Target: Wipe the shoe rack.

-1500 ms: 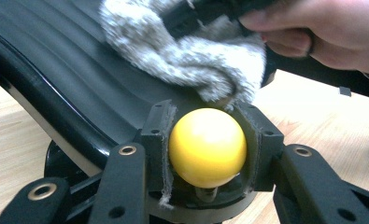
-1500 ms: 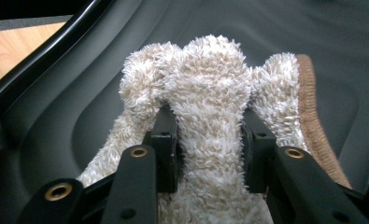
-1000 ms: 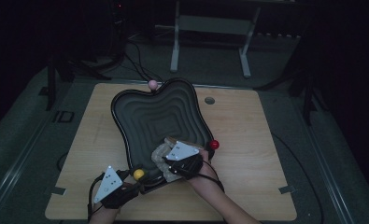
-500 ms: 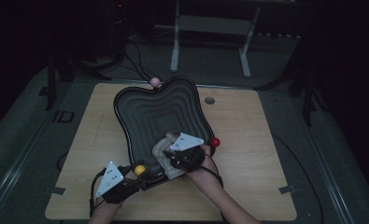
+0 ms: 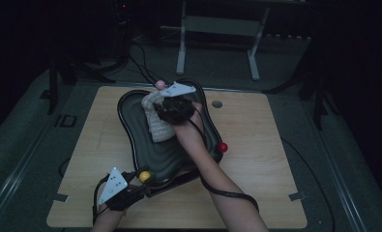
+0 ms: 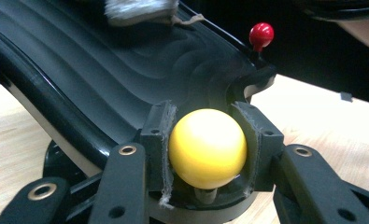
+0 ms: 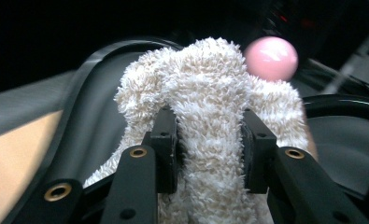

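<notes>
I was wiping a black wavy tray (image 5: 130, 126) with a fluffy white cloth (image 5: 155, 126). My right tongs (image 5: 165, 107) were shut on the cloth, and in the right gripper view the cloth (image 7: 205, 116) bulged up between the two pads. Those tongs had just been easing open a tiny bit, but the cloth was between them and squeezed tight. In the high view the cloth sat near the top middle of the frame, at the far end of the tray, close to a pink ball (image 5: 160, 84) on the tray's rim.

My left tongs (image 5: 141, 182) were at the lower left of the frame. They were clamped on a yellow ball (image 6: 207, 147) that stuck up from the near edge of the tray, so the tray could not slide. A red ball (image 5: 222, 147) stood on the tray's right side.

I think the wiping was partly done. The cloth was up at the far end, and the near part of the tray (image 6: 102, 70) looked clean and shiny to me, but I could not tell for sure in the dim light. The sides and the far corner were likely left to do.

The bench (image 5: 266, 159) was light wood with rounded corners and a small round hole (image 5: 217, 104) near its top edge. The room was very dark. Behind the bench I saw a grey floor, some cables and the legs of a metal stand (image 5: 181, 53).
</notes>
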